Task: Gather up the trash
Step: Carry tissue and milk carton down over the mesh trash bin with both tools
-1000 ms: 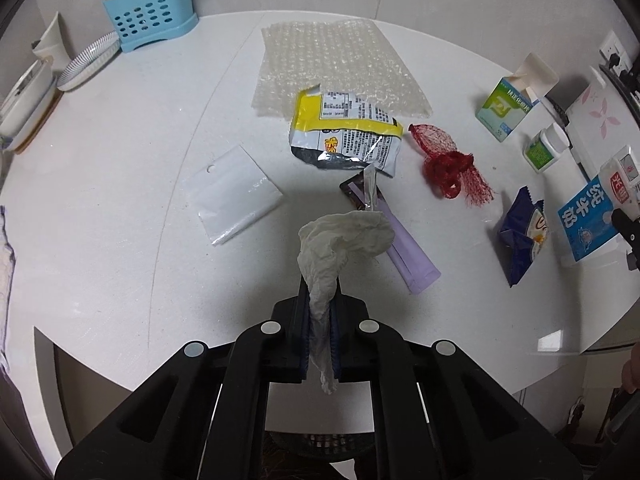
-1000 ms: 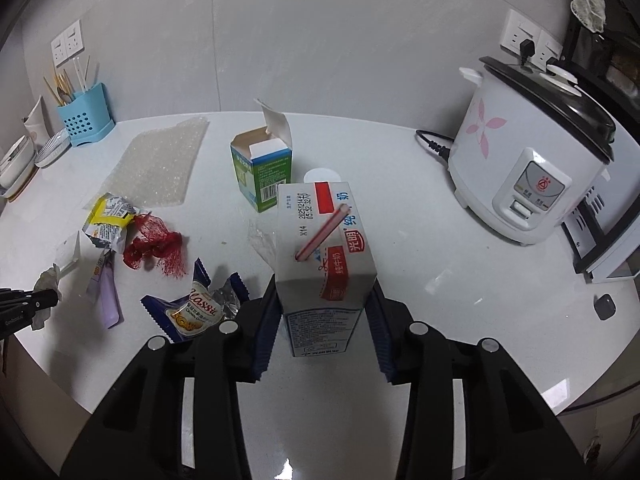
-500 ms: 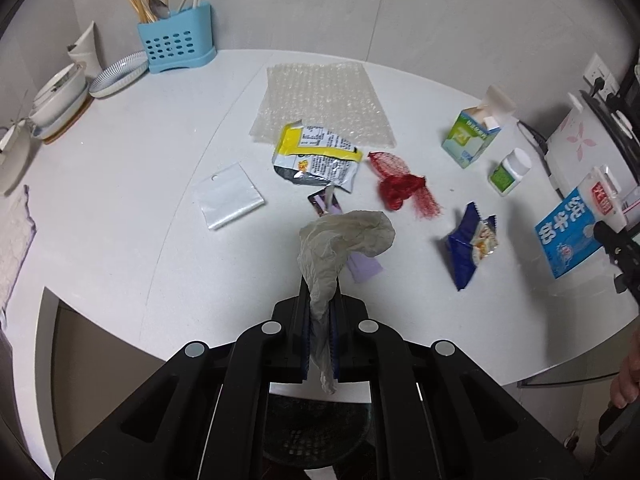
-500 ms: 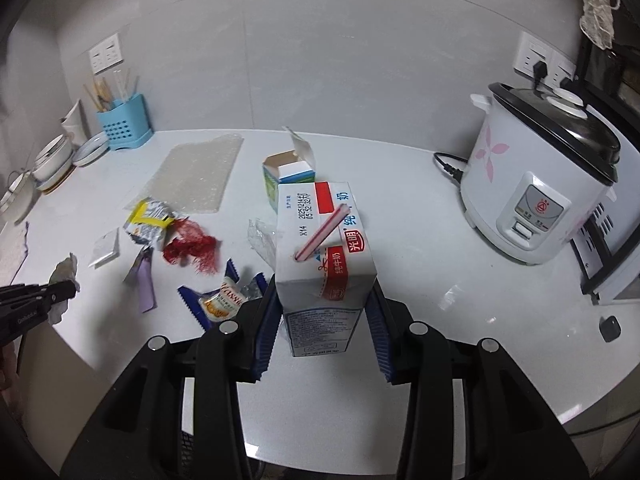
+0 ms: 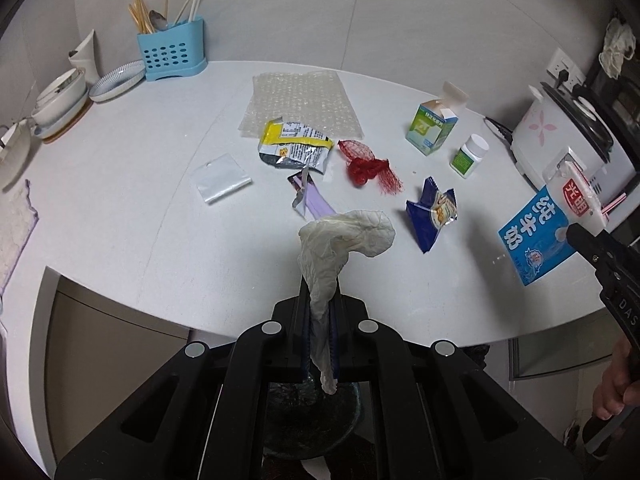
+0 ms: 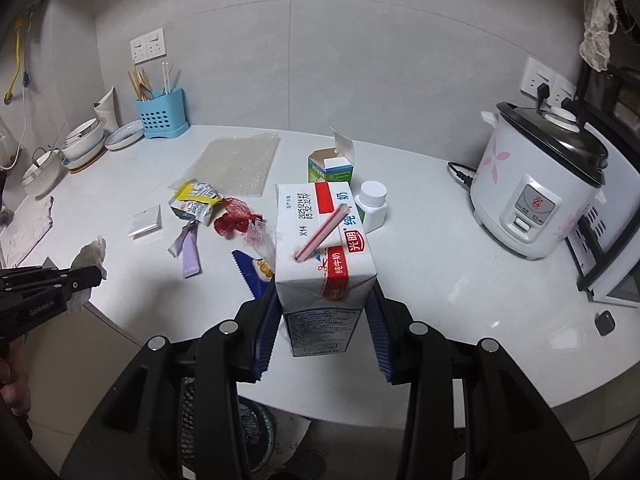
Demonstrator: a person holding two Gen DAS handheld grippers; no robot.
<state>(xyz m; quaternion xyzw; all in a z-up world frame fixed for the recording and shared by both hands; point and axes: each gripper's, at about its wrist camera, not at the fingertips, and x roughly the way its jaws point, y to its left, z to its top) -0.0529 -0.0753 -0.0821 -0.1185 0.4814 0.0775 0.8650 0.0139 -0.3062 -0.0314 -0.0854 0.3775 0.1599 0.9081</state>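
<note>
My left gripper (image 5: pixel 320 312) is shut on a crumpled white tissue (image 5: pixel 344 240) and holds it in the air in front of the white table's (image 5: pixel 140 200) near edge, above a dark mesh bin (image 5: pixel 312 412). My right gripper (image 6: pixel 324 312) is shut on a blue and white milk carton (image 6: pixel 324 240) with a red straw, also raised off the table. The carton shows in the left wrist view (image 5: pixel 536 236). The tissue shows in the right wrist view (image 6: pixel 92 252). On the table lie a yellow wrapper (image 5: pixel 294 146), red netting (image 5: pixel 368 166), a purple wrapper (image 5: pixel 314 204) and a blue snack packet (image 5: pixel 432 212).
Bubble wrap (image 5: pixel 300 100), a clear plastic bag (image 5: pixel 220 178), an open green box (image 5: pixel 432 126) and a small white bottle (image 5: pixel 468 156) are on the table. A rice cooker (image 6: pixel 544 196) stands at the right, a blue utensil holder (image 5: pixel 172 54) and bowls (image 5: pixel 60 100) at the far left.
Both grippers have pulled back and up from the table with their loads. The table edge and the bin below have come into view.
</note>
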